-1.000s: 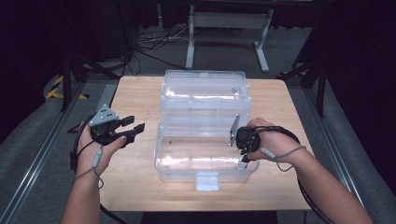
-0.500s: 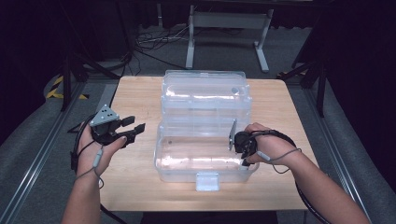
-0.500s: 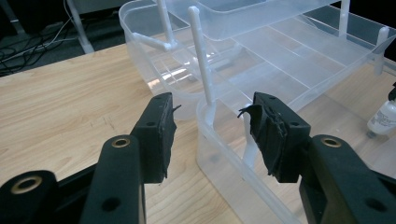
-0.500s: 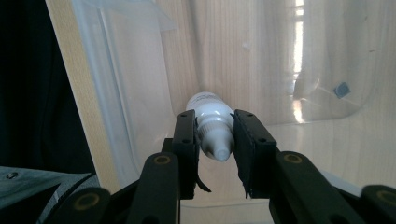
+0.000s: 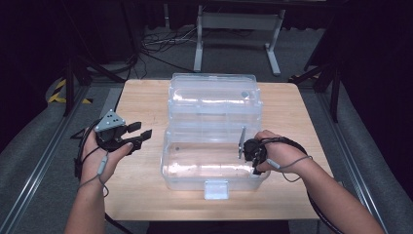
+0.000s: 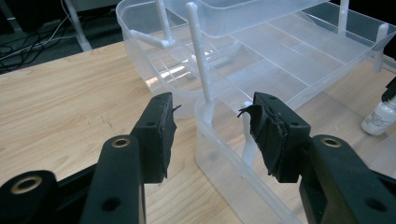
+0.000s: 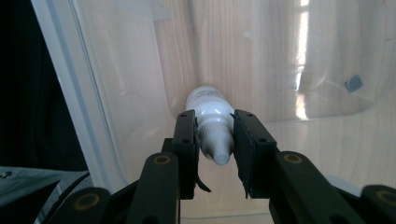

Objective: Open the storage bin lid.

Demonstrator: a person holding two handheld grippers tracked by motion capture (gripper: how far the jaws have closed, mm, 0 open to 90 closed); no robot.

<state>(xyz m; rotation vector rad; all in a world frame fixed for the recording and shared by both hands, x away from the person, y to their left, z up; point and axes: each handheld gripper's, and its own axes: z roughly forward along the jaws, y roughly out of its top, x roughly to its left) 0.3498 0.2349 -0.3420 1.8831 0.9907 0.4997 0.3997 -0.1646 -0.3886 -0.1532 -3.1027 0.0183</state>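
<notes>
A small white bottle with a nozzle tip sits between the jaws of the right gripper, the pads closed against its neck and cap, the nozzle pointing back toward the gripper. The bottle hangs inside the lower tub of a clear plastic box, near the tub's right end wall, with the wooden table showing through the clear floor beneath it. In the left gripper view the same bottle stands out at the far right behind the tub's wall. The box is folded open: its upper tray is swung back on white struts toward the table's far edge, the lower tub lies toward the near edge, and a latch tab juts from the tub's front. The left gripper rests above the table's left side, just beside the tub's left end, its jaws wide apart and holding nothing.
</notes>
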